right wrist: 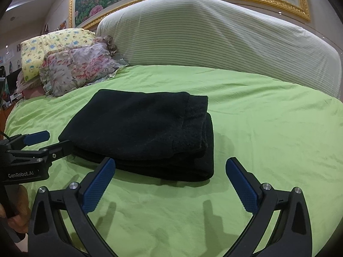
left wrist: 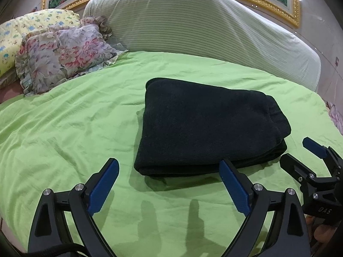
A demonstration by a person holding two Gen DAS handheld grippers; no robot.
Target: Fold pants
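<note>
"genrobot.ai" marks the wide-spread left gripper point(right wrist: 44, 142) beside folded black pants point(right wrist: 141, 132).

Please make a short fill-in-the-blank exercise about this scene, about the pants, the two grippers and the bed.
1. The black pants lie ____ into a compact stack on the sheet.
2. The bed sheet is ____ in colour.
3. The left gripper and the right gripper both have their jaws ____.
4. Each gripper holds ____.

Missing words: folded; green; open; nothing

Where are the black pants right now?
The folded black pants lie on the green sheet, just ahead of both open hand-held grippers, right of the floral pillow.
</note>
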